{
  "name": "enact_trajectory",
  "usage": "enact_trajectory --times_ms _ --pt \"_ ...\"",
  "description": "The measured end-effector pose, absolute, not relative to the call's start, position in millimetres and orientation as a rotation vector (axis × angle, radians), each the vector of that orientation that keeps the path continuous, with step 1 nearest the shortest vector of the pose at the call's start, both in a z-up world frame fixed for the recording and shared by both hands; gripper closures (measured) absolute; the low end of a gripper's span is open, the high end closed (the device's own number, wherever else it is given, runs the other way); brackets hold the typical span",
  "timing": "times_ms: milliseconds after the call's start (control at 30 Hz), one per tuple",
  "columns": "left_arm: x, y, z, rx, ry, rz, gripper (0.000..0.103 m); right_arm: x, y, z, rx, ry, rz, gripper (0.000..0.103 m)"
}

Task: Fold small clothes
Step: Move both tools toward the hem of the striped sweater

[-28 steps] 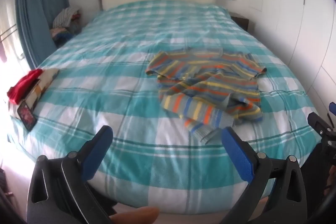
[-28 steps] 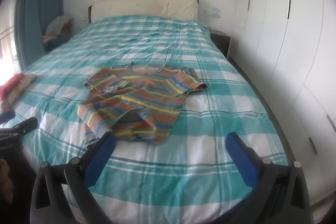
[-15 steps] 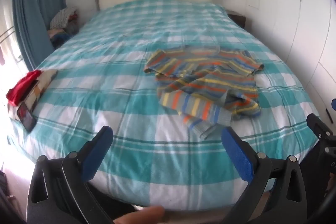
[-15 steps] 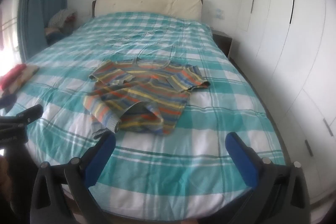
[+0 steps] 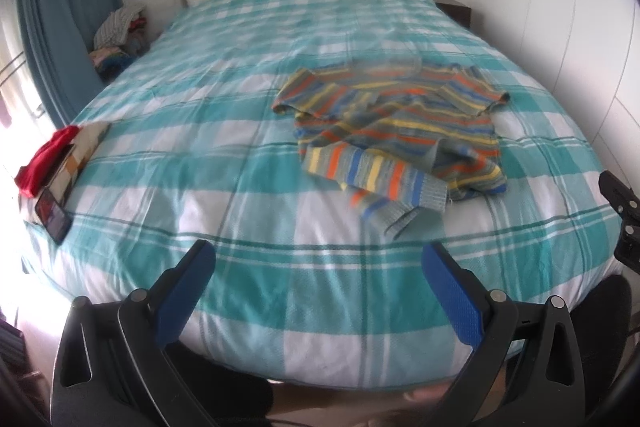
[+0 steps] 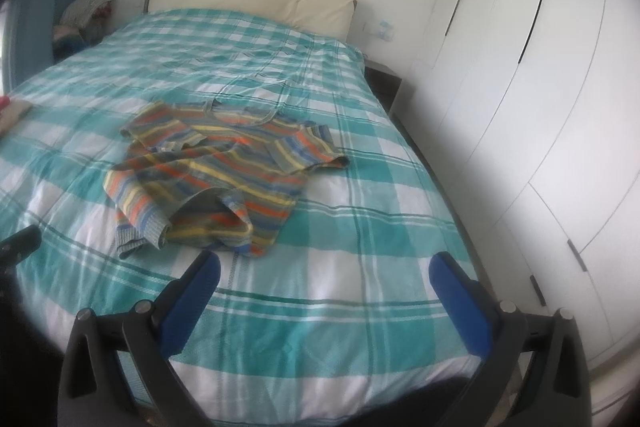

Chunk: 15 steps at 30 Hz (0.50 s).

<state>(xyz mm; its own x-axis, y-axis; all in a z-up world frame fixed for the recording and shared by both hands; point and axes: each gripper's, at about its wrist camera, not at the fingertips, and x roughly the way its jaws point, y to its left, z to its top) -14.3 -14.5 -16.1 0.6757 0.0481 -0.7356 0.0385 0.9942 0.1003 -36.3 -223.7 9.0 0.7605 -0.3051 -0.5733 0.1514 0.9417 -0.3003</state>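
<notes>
Sweater (image 5: pixel 396 131) lies rumpled on the bed (image 5: pixel 224 155), neck toward the headboard, hem and one loose sleeve (image 5: pixel 384 187) toward the foot. Long axis runs approx 12–6 in both views. From left tongs (image 5: pixel 318 291) it sits at 1 o'clock; from right tongs (image 6: pixel 324 297) at 11 o'clock, so it lies between the two, both well apart from it, neither clearly nearer. Both tongs spread wide, empty. Nothing blocks the approach. Red cloth (image 5: pixel 46 157) w/ folded pile and phone (image 5: pixel 52 219) at 9–10 of left view, far off; wardrobe (image 6: pixel 540 75) at 2–3 of right view.
</notes>
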Motion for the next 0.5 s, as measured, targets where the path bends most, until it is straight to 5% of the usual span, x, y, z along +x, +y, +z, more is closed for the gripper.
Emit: enact_trajectory --times_ms 500 --pt "21.5 -12.6 -16.7 0.037 0.849 -0.045 0.000 -11.6 -242.2 -3.4 -0.105 0.694 -0.226 0.000"
